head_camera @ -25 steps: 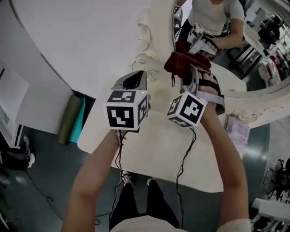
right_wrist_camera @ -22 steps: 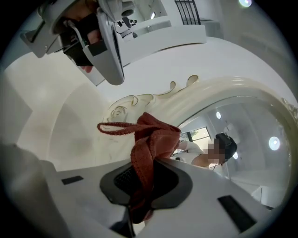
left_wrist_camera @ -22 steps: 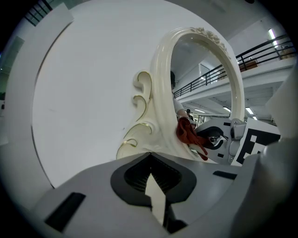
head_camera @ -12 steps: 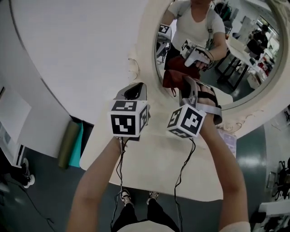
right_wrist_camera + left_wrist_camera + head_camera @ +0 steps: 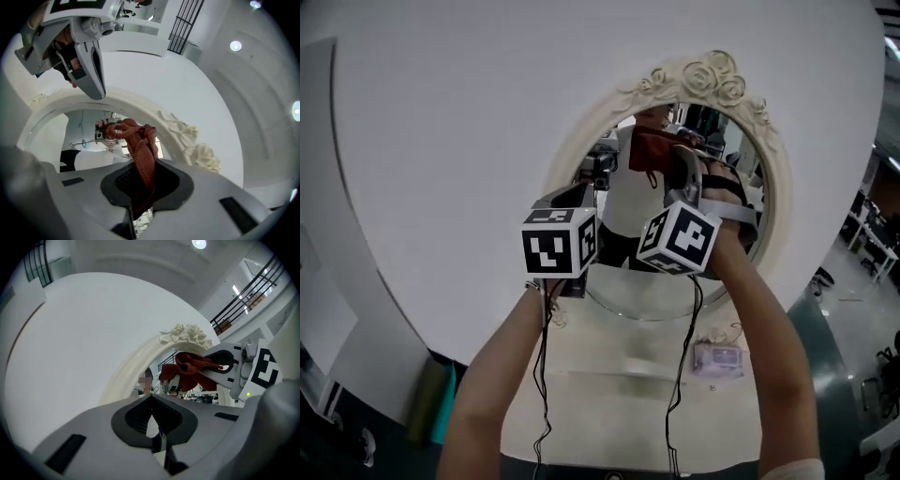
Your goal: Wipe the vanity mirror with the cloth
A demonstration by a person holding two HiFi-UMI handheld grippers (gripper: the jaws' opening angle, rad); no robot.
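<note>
The oval vanity mirror (image 5: pixel 623 286) has a cream frame (image 5: pixel 769 159) topped with carved roses (image 5: pixel 712 80). A dark red cloth (image 5: pixel 654 150) is bunched against the upper part of the glass, with my right gripper (image 5: pixel 675 157) shut on it. In the right gripper view the cloth (image 5: pixel 142 150) rises from between the jaws, just below the frame's roses (image 5: pixel 197 147). My left gripper (image 5: pixel 567 199) is held up beside it at the mirror's left rim, shut with nothing in it. The left gripper view shows the cloth (image 5: pixel 190 372) and right gripper (image 5: pixel 225 366) ahead to the right.
The cream vanity top (image 5: pixel 619 375) lies below the mirror, with a small pale packet (image 5: pixel 717 357) on its right side. A white curved wall panel (image 5: pixel 441 141) stands behind the mirror. A green roll (image 5: pixel 424 412) leans at the lower left, by the floor.
Both grippers have risen from the mirror's lower rim to its upper part, the right one carrying the cloth. The head view has tilted up, so the whole mirror shows.
</note>
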